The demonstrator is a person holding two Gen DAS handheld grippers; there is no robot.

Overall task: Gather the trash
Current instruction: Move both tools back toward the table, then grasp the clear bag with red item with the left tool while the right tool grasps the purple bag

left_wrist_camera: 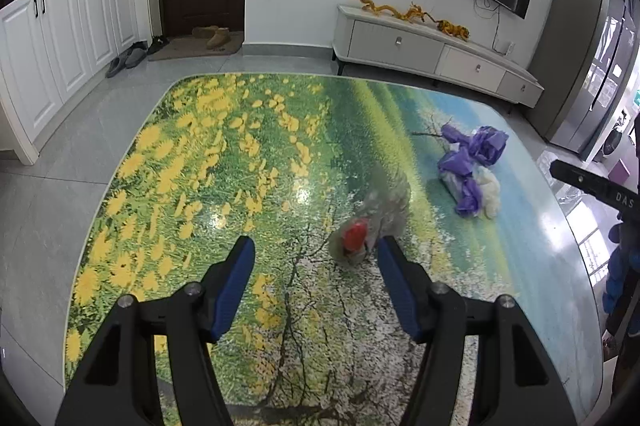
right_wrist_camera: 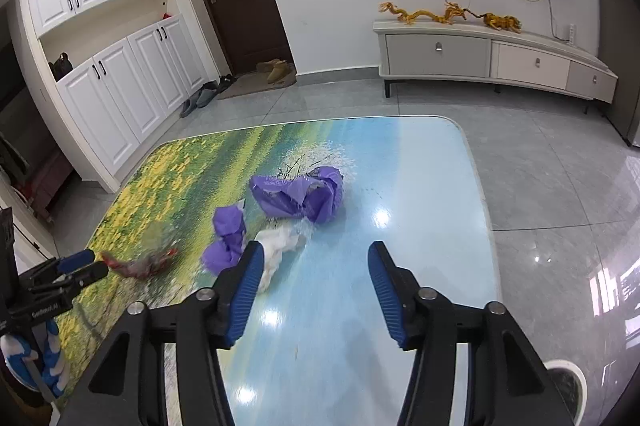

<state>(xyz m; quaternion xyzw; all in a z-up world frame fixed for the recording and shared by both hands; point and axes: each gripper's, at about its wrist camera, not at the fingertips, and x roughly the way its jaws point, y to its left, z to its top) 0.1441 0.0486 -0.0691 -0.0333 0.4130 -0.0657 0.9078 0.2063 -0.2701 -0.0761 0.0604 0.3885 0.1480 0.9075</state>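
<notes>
A crumpled clear wrapper with a red patch (left_wrist_camera: 358, 232) lies blurred on the flower-print table (left_wrist_camera: 200, 166), just ahead of my left gripper (left_wrist_camera: 314, 251) and close to its right finger. That gripper is open and nothing is pressed between its pads. From the right wrist view it shows at the left edge as the left gripper (right_wrist_camera: 89, 266), with the wrapper (right_wrist_camera: 138, 264) just past its tips. Purple crumpled scraps (right_wrist_camera: 304, 196) and a white tissue (right_wrist_camera: 282, 246) lie mid-table. My right gripper (right_wrist_camera: 316, 260) is open and empty, its left finger overlapping the tissue's near end.
The table's right edge (right_wrist_camera: 480, 210) drops to a glossy tiled floor. A round white-rimmed container (right_wrist_camera: 564, 386) stands on the floor at the lower right. A TV cabinet (right_wrist_camera: 480, 54) and white cupboards (right_wrist_camera: 120, 98) line the walls.
</notes>
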